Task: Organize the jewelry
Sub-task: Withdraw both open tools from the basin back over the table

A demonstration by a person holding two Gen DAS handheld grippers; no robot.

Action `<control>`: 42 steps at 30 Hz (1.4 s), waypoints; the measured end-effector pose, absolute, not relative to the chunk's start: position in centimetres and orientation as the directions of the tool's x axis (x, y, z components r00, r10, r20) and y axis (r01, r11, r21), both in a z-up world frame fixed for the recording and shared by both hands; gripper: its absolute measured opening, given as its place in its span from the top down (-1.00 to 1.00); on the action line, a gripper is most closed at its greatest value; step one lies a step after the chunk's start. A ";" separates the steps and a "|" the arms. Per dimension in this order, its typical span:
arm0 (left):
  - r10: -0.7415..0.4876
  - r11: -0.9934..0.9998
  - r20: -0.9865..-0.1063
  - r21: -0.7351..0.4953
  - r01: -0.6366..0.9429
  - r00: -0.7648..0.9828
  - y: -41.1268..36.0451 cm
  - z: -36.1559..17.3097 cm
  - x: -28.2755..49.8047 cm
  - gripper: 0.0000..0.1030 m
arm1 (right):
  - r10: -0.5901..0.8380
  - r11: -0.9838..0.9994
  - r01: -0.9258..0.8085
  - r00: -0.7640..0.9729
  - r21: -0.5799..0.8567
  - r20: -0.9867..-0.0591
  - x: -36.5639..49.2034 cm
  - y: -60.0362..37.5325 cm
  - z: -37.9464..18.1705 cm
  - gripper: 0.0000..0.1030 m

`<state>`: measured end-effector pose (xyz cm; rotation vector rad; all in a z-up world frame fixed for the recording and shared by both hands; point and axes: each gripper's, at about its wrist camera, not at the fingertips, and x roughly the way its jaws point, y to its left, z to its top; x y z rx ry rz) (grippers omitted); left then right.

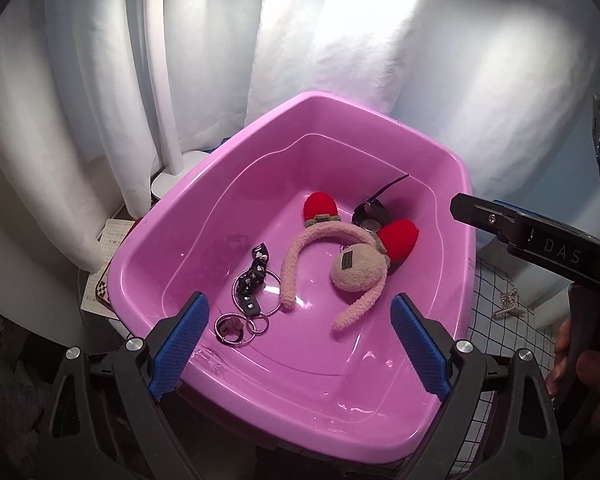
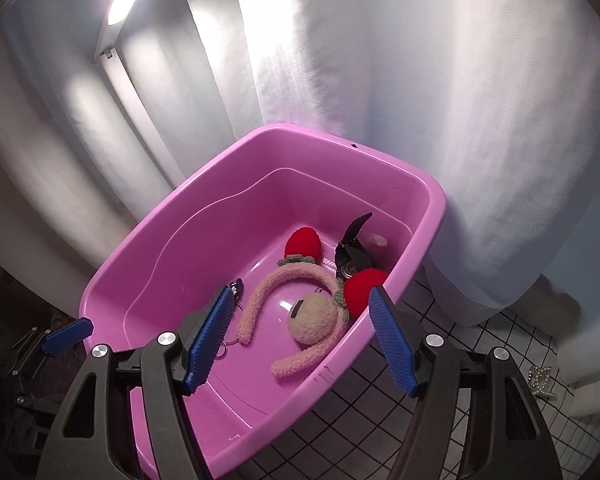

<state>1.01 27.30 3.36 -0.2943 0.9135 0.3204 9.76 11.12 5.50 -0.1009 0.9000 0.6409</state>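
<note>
Fuzzy pink headband [image 1: 332,268] with red hearts, black watch [image 1: 370,216] and ring chain [image 1: 252,300] lying inside pink tub [image 1: 148,256]. Sparkly clip [image 1: 508,304] outside on checked cloth [image 2: 384,420]. Left gripper [image 1: 298,344] and right gripper [image 2: 300,344] above tub, jaws wide, holding nothing.

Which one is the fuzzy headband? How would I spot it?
Look inside the big pink tub. The fuzzy headband is the pale pink arch lying on its floor, right of the metal rings. Only it has two red puffballs and a plush round pad.
</note>
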 end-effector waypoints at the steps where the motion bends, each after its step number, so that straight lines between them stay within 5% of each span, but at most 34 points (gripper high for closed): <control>1: 0.145 0.914 -0.808 -0.113 -0.390 0.571 27.0 3.5 0.9 -0.77 | 0.481 0.811 -0.555 0.452 0.186 -0.751 9.4 10.5 5.7 -0.30; 42: 0.054 0.964 -0.801 -0.114 -0.242 0.596 8.6 3.6 -3.9 -0.83 | 0.379 0.925 -0.221 0.479 0.309 -0.792 -3.9 -20.1 -3.0 -0.41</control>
